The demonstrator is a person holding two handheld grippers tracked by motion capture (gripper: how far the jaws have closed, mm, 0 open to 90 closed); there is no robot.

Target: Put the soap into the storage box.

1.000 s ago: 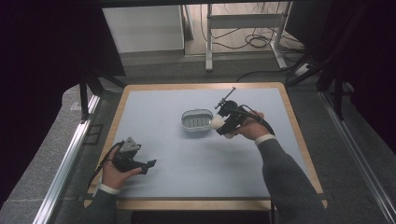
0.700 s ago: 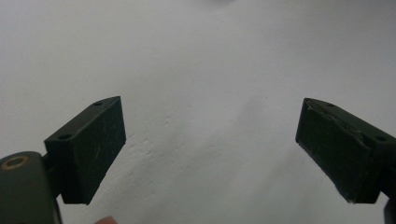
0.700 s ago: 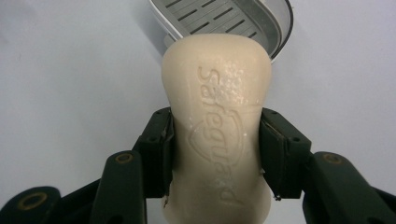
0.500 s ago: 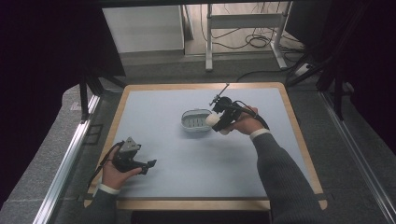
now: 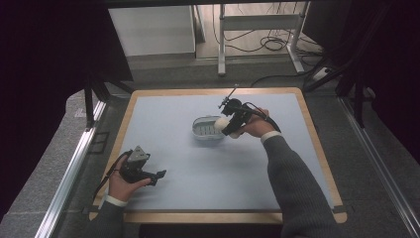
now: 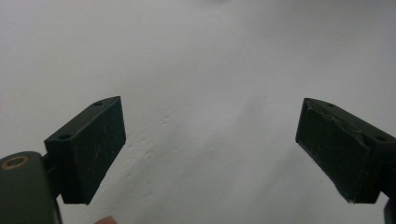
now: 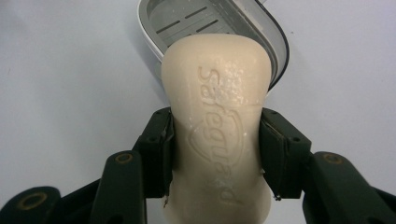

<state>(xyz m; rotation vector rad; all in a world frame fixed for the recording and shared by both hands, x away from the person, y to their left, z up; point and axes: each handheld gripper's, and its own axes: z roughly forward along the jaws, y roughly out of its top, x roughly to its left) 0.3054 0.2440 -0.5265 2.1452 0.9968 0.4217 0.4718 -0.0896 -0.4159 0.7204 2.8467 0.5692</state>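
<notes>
The right tool (image 7: 215,154) grips one soap (image 7: 217,121) over one dish (image 5: 207,128) mid-bench (image 5: 163,114). The left tool (image 6: 210,149) is spread wide, holding nothing, near the front left corner.

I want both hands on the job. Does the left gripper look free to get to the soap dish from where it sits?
Probably yes: the left gripper is open and holds nothing, with bare table between it and the soap dish. The right gripper holds soap at the dish's far side.

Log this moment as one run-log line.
right gripper: shut on cream embossed soap bar, at rim of grey slotted oval soap dish | left gripper: open, over pale table mat
</notes>
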